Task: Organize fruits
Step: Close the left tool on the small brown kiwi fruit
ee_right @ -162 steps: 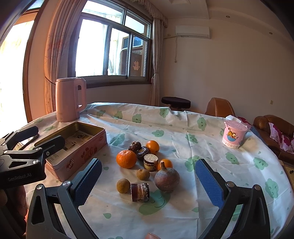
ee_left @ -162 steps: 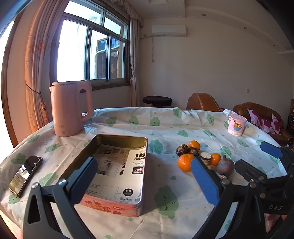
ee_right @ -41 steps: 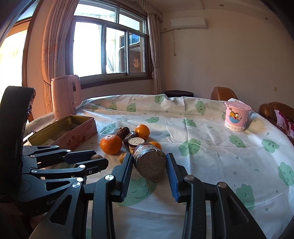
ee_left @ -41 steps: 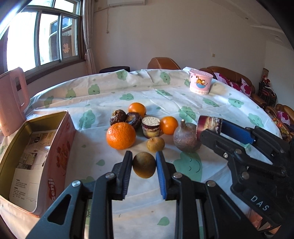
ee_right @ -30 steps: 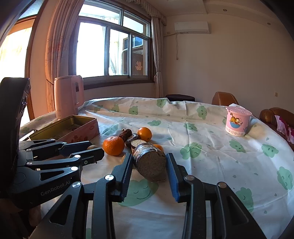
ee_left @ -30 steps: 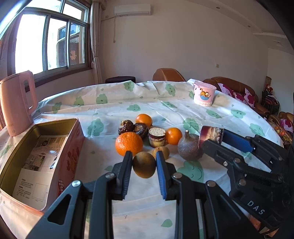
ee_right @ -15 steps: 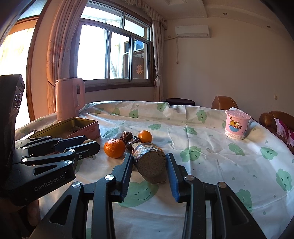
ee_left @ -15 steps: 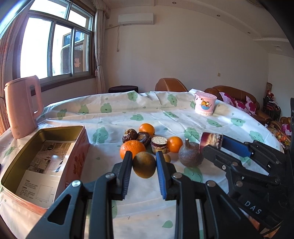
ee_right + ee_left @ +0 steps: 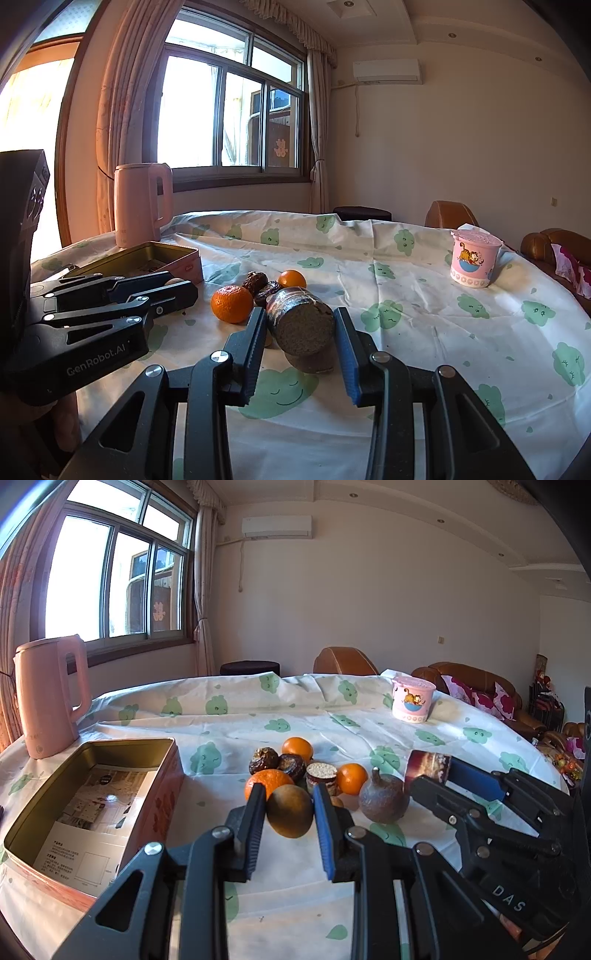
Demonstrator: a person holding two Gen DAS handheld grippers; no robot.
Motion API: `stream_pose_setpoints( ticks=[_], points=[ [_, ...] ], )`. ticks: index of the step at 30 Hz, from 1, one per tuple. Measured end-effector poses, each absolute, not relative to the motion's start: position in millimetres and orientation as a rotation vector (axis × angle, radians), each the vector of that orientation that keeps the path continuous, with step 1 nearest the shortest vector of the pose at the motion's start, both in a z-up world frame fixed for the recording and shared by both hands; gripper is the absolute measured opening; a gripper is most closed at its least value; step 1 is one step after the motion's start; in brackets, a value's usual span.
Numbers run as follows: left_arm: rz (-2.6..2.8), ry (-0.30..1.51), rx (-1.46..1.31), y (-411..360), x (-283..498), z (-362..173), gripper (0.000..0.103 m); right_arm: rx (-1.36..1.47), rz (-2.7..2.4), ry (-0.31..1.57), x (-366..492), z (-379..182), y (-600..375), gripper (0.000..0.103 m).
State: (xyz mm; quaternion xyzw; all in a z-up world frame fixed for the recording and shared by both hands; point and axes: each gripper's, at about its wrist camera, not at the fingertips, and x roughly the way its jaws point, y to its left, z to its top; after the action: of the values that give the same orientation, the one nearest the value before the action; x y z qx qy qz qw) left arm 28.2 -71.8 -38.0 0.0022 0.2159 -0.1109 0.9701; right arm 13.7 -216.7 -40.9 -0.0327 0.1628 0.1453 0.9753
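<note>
My left gripper (image 9: 289,806) is shut on a round brown fruit (image 9: 290,815) and holds it above the table. My right gripper (image 9: 300,326) is shut on a wrapped cylindrical snack roll (image 9: 299,324), also lifted; it shows in the left wrist view (image 9: 427,768). On the cloth lie a large orange (image 9: 267,780), two small oranges (image 9: 297,748), dark wrinkled fruits (image 9: 263,760), a small jar-like cake (image 9: 321,777) and a grey-brown pear-shaped fruit (image 9: 383,800). An open tin box (image 9: 92,797) stands at the left.
A pink kettle (image 9: 48,696) stands behind the tin at the far left. A pink cup (image 9: 412,704) stands at the back right of the round table with its cloud-print cloth (image 9: 258,716). Sofas and a chair stand beyond the table.
Both grippers closed on their items, the left on the brown fruit and the right on the snack roll, and have lifted and drawn back a little from the fruit pile.
</note>
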Motion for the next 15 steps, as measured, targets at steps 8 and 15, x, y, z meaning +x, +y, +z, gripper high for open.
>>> stream_pose_setpoints(
  ticks=[8, 15],
  points=[
    [-0.224, 0.414, -0.005, -70.2, 25.0, -36.0, 0.028, -0.064, 0.293, 0.305, 10.6, -40.5, -217.2, 0.039],
    [-0.222, 0.397, -0.007, -70.3, 22.4, -35.3, 0.028, -0.065, 0.295, 0.289, 8.5, -40.4, -217.4, 0.039]
  ],
)
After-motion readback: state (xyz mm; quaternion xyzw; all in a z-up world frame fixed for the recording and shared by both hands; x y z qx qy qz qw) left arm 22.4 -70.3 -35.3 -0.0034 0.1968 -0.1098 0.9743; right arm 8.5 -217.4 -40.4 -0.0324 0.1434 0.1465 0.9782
